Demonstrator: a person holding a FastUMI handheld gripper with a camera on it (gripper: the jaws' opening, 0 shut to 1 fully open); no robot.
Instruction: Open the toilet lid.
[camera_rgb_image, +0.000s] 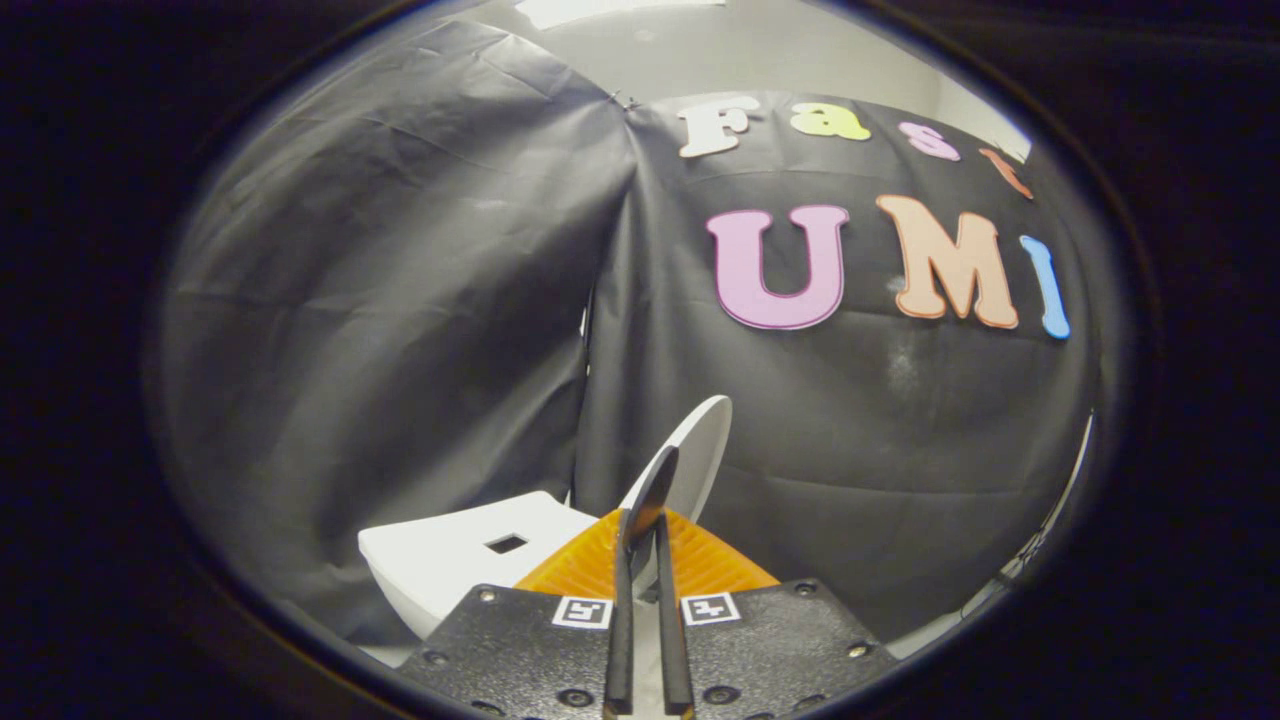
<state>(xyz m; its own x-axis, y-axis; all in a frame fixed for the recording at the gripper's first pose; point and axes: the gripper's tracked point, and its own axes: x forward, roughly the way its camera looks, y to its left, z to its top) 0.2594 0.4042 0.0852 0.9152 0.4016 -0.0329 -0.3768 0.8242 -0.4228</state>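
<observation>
Gripper (648, 530) fingers are pinched nearly together, and the edge of the toilet lid (690, 455) runs right down into the thin slot between them, so I'd say they're clamped on the lid's rim. Can't 100% confirm that both pads are pressing on it, since the contact spot is partly hidden by the fingers themselves, but it sure looks like a real grip.

Using the lid as the landmark: it's raised, standing edge-on and tilted, with its rounded top sticking up beyond the fingertips against the black cloth wall (400, 300). Just left of the lid and lower down sits the white tank (450, 560) with a small dark square opening in its top. Behind the lid there's the seam where 2 cloth panels meet. Right under the lid's lower edge are the ribbed pads (585, 565) of the gripper.

My read is the lid is already mostly up and the job is close to done, probably just needs to go the rest of the way back until it leans and stays.

What could go wrong from here:
- Letting go too early. If the lid isn't past its balance point, it drops back down and slams.
- The grip is only on a thin edge, so a twist of the wrist could make the rim slip out sideways.
- Pushing too hard backward could bang the lid into the tank or snag the cloth behind it.
</observation>
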